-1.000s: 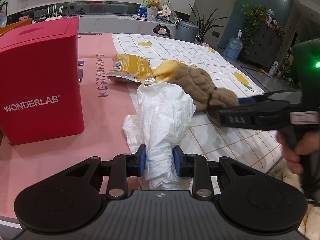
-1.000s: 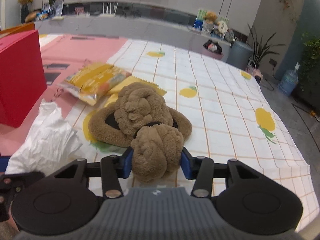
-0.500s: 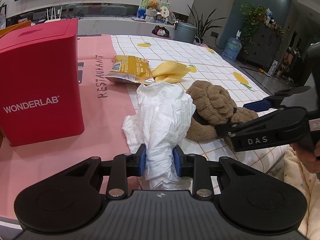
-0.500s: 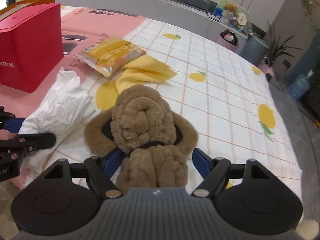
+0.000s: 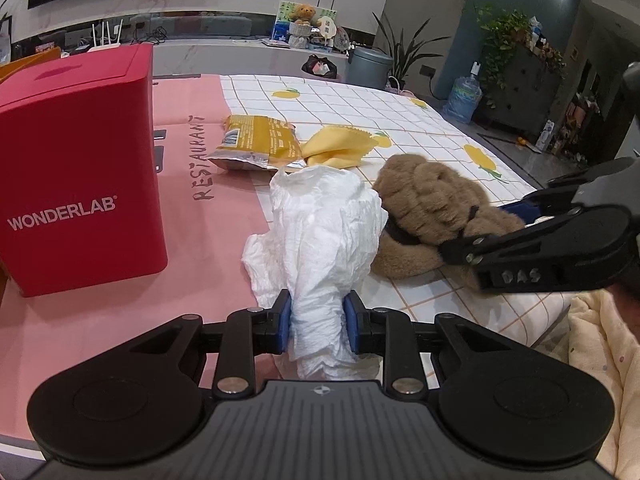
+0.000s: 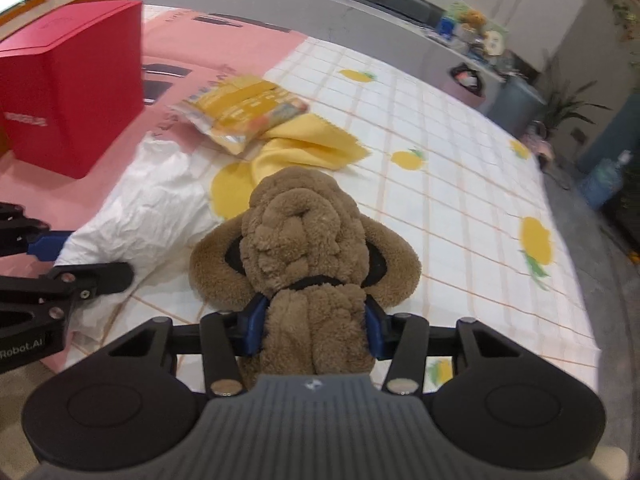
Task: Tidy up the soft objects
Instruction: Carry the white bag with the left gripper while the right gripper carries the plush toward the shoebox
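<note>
A: Nearest, what does each gripper have?

B: The left gripper (image 5: 316, 326) has its jaws clamped on the crumpled white cloth (image 5: 320, 236), pinched low so the bulk stands clear. The right gripper (image 6: 314, 330) has its jaws pressed into the brown plush toy (image 6: 308, 256) at its near end, the rest lying on the worktop (image 6: 460, 208).

A: And beyond?

B: A yellow cloth (image 5: 340, 148) and a snack packet (image 5: 256, 146) (partly overlapping), apparently still to sort. The red box (image 5: 80, 172) stands left, perhaps the destination.

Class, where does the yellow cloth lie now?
In the left wrist view, the yellow cloth lies mid-table on the checked tablecloth, touching the snack packet.
</note>
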The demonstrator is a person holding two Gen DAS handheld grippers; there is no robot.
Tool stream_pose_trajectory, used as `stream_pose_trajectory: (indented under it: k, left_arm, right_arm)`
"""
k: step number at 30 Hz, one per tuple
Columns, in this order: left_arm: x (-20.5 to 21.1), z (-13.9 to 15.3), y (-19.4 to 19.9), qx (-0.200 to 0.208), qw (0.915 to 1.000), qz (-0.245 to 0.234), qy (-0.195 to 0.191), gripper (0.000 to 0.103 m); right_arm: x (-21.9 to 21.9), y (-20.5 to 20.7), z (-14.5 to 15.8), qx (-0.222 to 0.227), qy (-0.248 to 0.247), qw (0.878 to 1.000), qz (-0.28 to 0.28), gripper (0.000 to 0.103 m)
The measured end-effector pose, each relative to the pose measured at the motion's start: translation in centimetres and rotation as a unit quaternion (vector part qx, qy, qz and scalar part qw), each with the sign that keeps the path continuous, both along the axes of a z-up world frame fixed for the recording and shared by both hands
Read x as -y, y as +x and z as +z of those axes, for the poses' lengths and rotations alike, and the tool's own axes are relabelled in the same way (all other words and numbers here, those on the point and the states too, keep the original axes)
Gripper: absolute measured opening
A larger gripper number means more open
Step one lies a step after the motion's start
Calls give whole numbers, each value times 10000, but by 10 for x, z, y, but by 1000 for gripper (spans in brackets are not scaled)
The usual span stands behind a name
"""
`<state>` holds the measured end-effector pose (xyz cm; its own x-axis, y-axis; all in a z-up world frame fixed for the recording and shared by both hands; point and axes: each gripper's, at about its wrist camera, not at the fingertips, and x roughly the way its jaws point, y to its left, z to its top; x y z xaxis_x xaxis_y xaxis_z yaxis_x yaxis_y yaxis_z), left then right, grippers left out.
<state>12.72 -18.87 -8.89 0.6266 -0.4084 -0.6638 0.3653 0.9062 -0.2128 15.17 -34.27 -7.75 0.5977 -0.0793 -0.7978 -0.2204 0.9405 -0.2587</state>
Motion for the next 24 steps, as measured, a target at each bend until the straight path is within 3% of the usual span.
stream_pose_trajectory:
  k: [6, 13, 24]
  left_arm:
    - [3, 13, 1, -76, 9998, -26, 173, 24]
    - [-17, 59, -8, 216, 9995, -209, -57, 22]
    - [-100, 162, -33, 1404, 9892, 30, -431, 22]
  right_arm:
    - [5, -17, 27, 159, 294, 9985, -435, 48]
    - [-16, -42, 77, 856, 252, 9949, -474, 48]
    - [-68, -70, 182, 1710, 375, 9829, -564, 48]
